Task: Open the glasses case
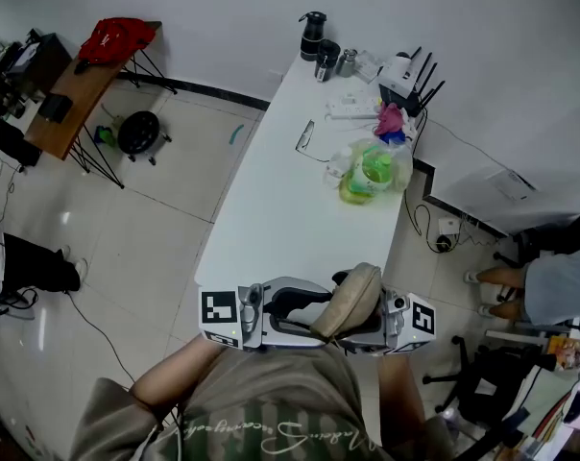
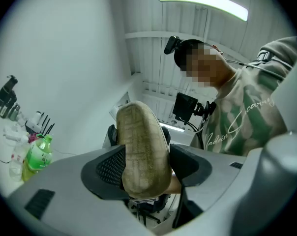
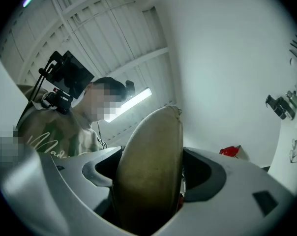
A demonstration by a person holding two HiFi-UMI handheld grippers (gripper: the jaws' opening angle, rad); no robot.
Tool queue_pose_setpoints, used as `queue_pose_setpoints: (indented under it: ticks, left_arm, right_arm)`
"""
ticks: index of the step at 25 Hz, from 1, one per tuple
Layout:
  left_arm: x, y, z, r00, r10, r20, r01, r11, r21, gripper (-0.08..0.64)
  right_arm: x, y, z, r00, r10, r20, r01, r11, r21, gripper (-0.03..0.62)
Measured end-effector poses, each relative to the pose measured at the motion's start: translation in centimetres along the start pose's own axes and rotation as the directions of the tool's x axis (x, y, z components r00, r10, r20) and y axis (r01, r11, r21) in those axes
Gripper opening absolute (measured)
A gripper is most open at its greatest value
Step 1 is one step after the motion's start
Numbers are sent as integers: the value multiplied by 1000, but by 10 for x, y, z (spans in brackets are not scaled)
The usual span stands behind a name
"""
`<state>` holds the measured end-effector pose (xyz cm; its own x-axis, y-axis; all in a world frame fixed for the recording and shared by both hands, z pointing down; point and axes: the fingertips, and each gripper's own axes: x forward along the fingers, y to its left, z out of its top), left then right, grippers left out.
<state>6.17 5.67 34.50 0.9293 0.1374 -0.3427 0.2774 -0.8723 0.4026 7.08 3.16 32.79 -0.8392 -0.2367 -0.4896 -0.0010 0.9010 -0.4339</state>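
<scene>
Holding the glasses case [image 1: 350,301] clear of the table [image 1: 290,219], close to the body above the near edge, tilted upward between both tools. Counts as the early part of the job: picked up and presented, lid not yet lifted. No gap along the shell visible in any view.

Right gripper [image 3: 153,176]: clamped across the case, seated deep in the throat and filling the space between the jaws. Judged to be the carrying grip.

Left gripper [image 2: 147,166]: jaws set wide, with the other end of the case between them. Touching the ribbed pad [image 2: 106,168] on one side; no firm squeeze evident from the opposite side. Taken as a loose bracket, not a hold.

Next move, as a judgement: calls for splitting the duties. Keep the right grip on one shell only, bring the left onto the edge of the other shell beside the seam, then swing the two apart about the hinge. Requires locating the seam first; hidden at present, so hinge side not stated. Risks: pinning the lid shut by clamping across both shells; twisting of the case under a slack left hold.
</scene>
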Motion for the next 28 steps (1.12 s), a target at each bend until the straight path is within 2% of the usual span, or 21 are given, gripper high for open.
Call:
queue_pose_setpoints:
  ticks: [3,6,11,20,25,28]
  left_arm:
    - [-1,-1,-3,1000,2,-2,-2,1000,-21,275]
    - [-2,-3,-6,1000,4,-18,-4,1000,-8,273]
    - [-4,-2,-7,1000,9,-22,-9,1000,4,237]
    - [-17,11,6,994,101,44,-102,995,5,181]
    - [-23,10,8,990,133,51,-135,990,35,169]
    - [-24,7,7,992,121,33,-123,991,51,169]
  right_arm:
    - [-2,2,-4,1000,-3,-17,3,1000,-11,379]
    - [-2,4,-8,999,-14,-43,13,1000,-23,380]
    - [-3,-2,-12,994,-74,-82,72,997,-20,380]
    - [-11,-27,-18,971,-202,-130,206,978,19,380]
    - [-8,-30,-23,967,-211,-141,218,975,35,380]
    - [-4,-26,-21,973,-186,-135,189,982,9,379]
